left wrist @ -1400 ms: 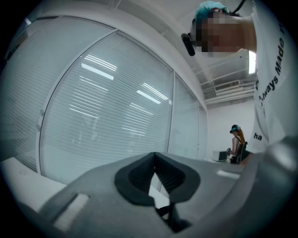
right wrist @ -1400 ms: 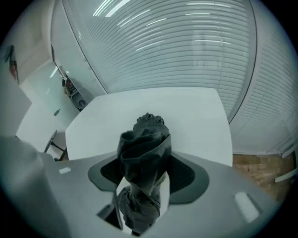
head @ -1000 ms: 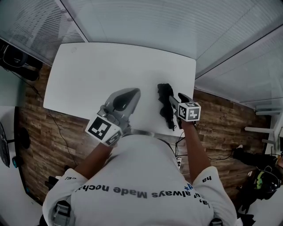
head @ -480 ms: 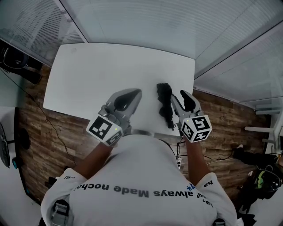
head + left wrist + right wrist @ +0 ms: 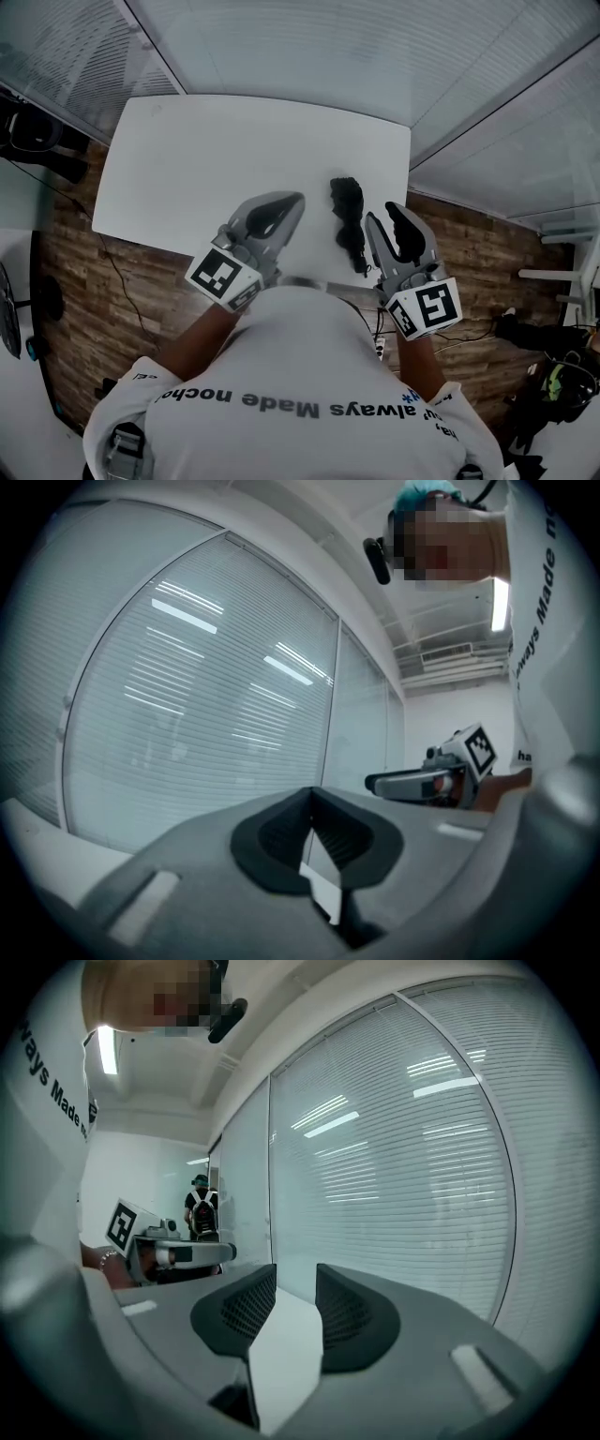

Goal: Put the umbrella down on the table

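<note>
A black folded umbrella lies on the white table near its right front corner, with nothing touching it. My right gripper hangs above the table, just right of the umbrella and clear of it. Its jaws are closing, a narrow gap still shows between the pads, and nothing is between them. My left gripper hovers left of the umbrella, shut and empty, its tips meeting in the left gripper view. Each gripper view shows the other gripper off to the side.
Glass walls with blinds run behind and to the right of the table. Wooden floor with cables lies left and right of it. A person with a backpack stands far off behind the glass.
My right gripper has lifted off the umbrella and drawn back toward my body, its jaws narrowing. The umbrella stays flat on the table. The left gripper has hardly moved.
</note>
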A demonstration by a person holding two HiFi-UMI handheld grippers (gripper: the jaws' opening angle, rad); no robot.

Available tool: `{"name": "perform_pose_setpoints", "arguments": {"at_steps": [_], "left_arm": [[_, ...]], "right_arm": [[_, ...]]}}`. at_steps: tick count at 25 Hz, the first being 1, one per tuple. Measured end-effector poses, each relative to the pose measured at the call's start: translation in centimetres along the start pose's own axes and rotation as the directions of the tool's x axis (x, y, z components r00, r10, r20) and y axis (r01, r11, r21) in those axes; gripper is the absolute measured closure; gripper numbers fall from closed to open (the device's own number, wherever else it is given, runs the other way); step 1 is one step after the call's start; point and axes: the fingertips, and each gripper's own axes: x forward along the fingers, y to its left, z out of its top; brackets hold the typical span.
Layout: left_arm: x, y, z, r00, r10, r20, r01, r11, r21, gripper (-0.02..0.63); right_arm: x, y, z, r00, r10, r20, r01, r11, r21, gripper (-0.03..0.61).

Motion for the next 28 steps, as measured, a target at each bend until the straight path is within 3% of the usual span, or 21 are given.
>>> {"name": "perform_pose_setpoints", "arguments": {"at_steps": [28], "left_arm": [[-0.1,-0.4,-0.3,0.999,0.034,0.015,-0.034,0.999,0.008,0.611]], "right_arm": [[-1.8,1.1,0.8,0.999,0.033,0.021,-0.032,0.999,-0.026,0.460]]}}
